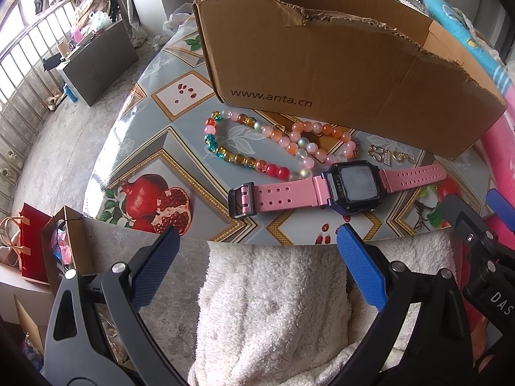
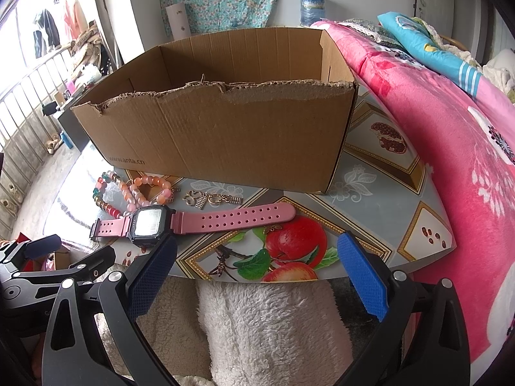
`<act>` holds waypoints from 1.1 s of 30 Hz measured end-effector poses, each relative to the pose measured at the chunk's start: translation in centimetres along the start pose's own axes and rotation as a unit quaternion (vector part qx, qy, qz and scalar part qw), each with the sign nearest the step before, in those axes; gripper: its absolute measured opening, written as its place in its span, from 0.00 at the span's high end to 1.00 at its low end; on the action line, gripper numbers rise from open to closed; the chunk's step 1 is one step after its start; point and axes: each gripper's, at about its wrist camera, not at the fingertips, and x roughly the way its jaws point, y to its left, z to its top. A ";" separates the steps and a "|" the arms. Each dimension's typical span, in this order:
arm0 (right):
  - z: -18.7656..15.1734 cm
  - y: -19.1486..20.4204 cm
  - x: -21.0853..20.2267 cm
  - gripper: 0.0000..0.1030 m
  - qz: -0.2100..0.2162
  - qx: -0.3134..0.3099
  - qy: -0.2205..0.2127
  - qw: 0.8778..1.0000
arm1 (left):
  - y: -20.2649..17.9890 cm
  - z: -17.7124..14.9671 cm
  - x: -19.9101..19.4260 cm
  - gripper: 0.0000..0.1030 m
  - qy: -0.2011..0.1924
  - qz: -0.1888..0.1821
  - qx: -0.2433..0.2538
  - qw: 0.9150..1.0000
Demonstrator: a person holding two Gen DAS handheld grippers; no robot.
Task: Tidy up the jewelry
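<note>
Pre-grasp: left gripper [image 1: 257, 238] and right gripper [image 2: 257, 247] both spread, empty; pink-strapped digital watch [image 1: 351, 185] lies just ahead of the left gripper, before the torn brown cardboard box [image 2: 225, 138]; next needs closing on its strap.

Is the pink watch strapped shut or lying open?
Open: the pink-strapped digital watch lies flat, both strap ends stretched apart on the fruit-patterned table.
</note>
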 end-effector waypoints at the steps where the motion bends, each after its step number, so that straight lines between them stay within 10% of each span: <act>1: 0.0 0.0 0.0 0.05 0.000 0.000 0.000 1.000 | 0.0 0.0 0.0 0.08 0.000 0.000 0.000 1.000; 20: 0.3 0.1 0.1 0.05 0.011 -0.003 -0.007 1.000 | 0.9 0.0 0.4 0.08 -0.012 0.010 0.005 1.000; 33: 1.2 4.4 0.9 0.16 0.174 -0.159 -0.027 0.971 | 5.9 -0.6 0.7 0.08 -0.096 -0.067 0.008 0.993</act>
